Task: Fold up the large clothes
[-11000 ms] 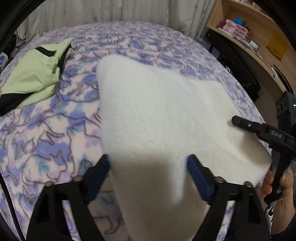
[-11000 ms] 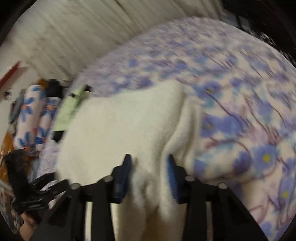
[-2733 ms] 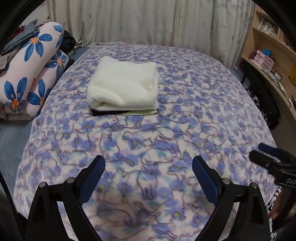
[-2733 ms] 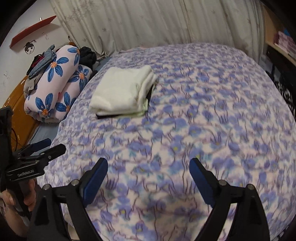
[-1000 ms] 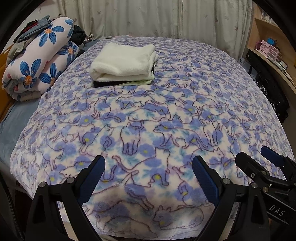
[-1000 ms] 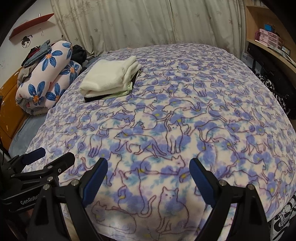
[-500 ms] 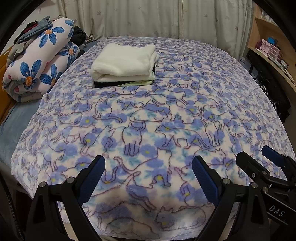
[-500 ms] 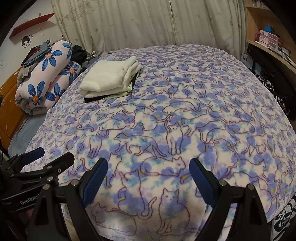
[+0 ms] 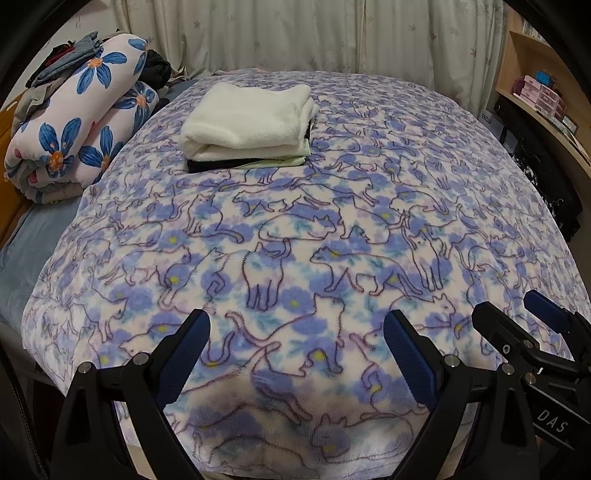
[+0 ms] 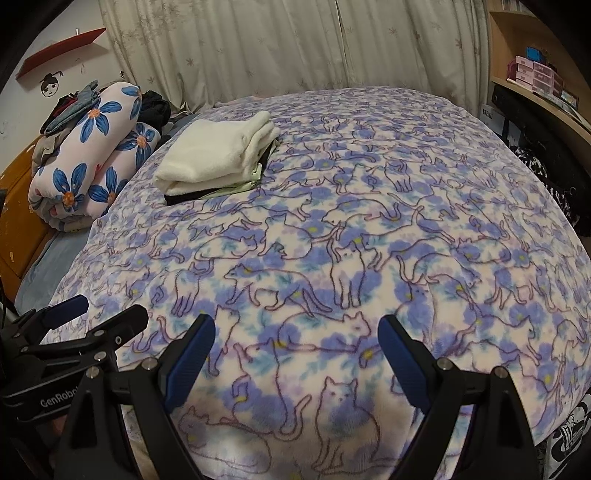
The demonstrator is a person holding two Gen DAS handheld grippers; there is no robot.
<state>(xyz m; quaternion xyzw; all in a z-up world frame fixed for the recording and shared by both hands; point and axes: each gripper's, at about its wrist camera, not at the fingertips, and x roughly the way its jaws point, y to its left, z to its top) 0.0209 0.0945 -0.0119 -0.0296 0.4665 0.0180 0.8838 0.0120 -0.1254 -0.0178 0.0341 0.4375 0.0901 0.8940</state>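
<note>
Left gripper, left wrist view: jaws spread wide, blue pads empty, nothing between them, poised above near edge of cat-print blanket at 6 o'clock. Blanket edge curving from 8 o'clock round to 4 o'clock; broad bare stretch of blanket from pads up to centre, open for moving. Folded white garment at 11 o'clock, topping a stack with a pale green layer and a black layer under it, well apart from pads. Rolled floral bedding at 9 to 10 o'clock, off blanket's left edge, loose dark clothes heaped on top. Curtain closing far side at 12 o'clock. Wooden shelf at 2 o'clock, holding small pink boxes. Right gripper at 4 o'clock, fingers parted, empty.

Right gripper, right wrist view: jaws likewise wide, holding nothing, over blanket's near edge at 6 o'clock. Folded white garment at 10 to 11 o'clock, near blanket's left edge, just beside floral bedding. Clear blanket from centre out to 3 o'clock. Left gripper at 8 o'clock, fingers apart. Shelf at 1 to 2 o'clock with pink boxes.
</note>
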